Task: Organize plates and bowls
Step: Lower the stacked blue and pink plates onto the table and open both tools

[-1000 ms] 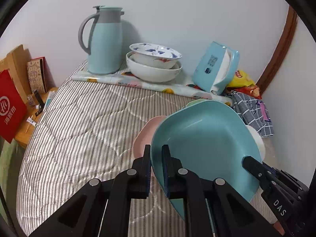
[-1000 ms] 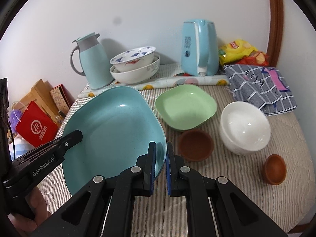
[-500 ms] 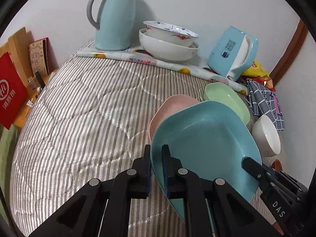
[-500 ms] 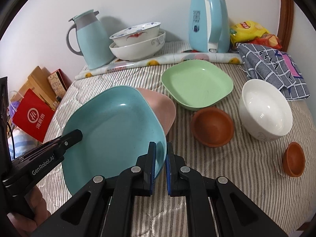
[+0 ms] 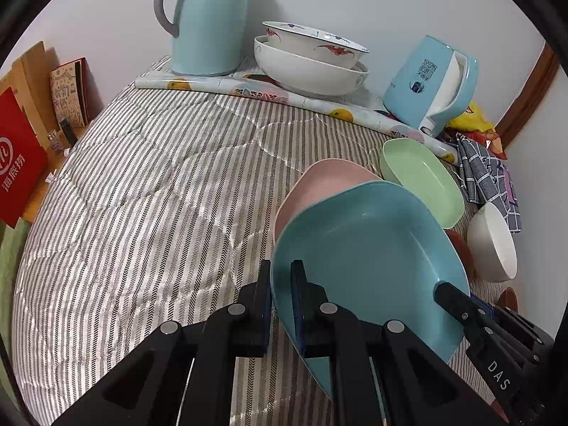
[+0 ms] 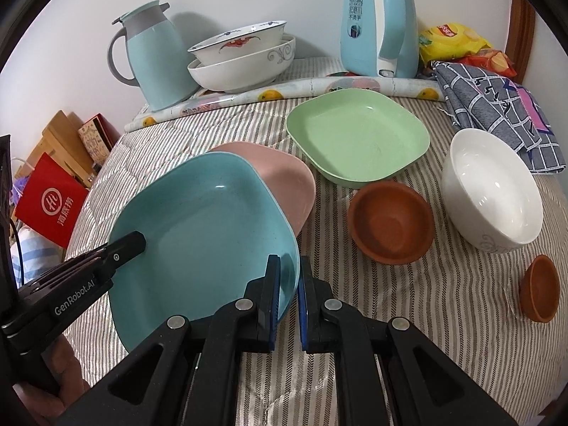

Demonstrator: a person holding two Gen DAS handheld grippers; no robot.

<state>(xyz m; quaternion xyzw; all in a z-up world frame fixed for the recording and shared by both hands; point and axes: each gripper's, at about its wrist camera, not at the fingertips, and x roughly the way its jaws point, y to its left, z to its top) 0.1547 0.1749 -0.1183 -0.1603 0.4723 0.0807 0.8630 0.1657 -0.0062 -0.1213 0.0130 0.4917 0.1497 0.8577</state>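
Both grippers hold one teal square plate (image 5: 369, 252) (image 6: 202, 227) by opposite rims, low over a pink plate (image 5: 326, 188) (image 6: 284, 174) on the striped cloth. My left gripper (image 5: 282, 277) is shut on its left rim; it shows in the right wrist view (image 6: 133, 243). My right gripper (image 6: 288, 273) is shut on its right rim; it shows in the left wrist view (image 5: 443, 289). A green plate (image 6: 358, 135), a white bowl (image 6: 493, 191), a large brown bowl (image 6: 390, 222) and a small brown bowl (image 6: 541, 289) lie to the right.
At the back stand a teal jug (image 6: 156, 56), two stacked white bowls (image 6: 245, 56) on a rolled mat (image 6: 284, 94), and a blue kettle (image 6: 380, 21). A checked cloth (image 6: 497, 103) and snack bags (image 6: 451, 41) lie at the right. Boxes and a red bag (image 6: 53, 198) sit past the left edge.
Both grippers have carried the teal plate forward and down towards the pink plate. More of the pink plate shows past its far edge.
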